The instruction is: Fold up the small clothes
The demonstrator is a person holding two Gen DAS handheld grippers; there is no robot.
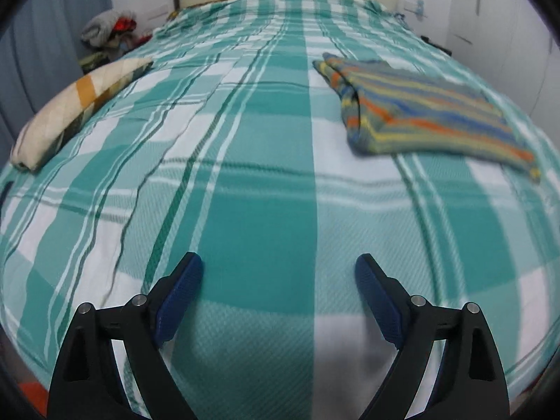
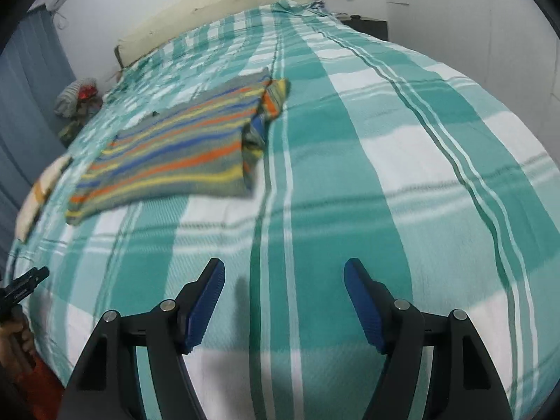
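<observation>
Right wrist only: nightstand

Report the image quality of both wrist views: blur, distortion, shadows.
Left wrist view: strong fisheye bulge with dark corners; the striped garment and plaid bedspread are smeared by motion blur, while the left gripper stays sharp. Right wrist view: same bulge; the garment is blurred, the right gripper is crisp, and soft shadows fall under its fingers.
</observation>
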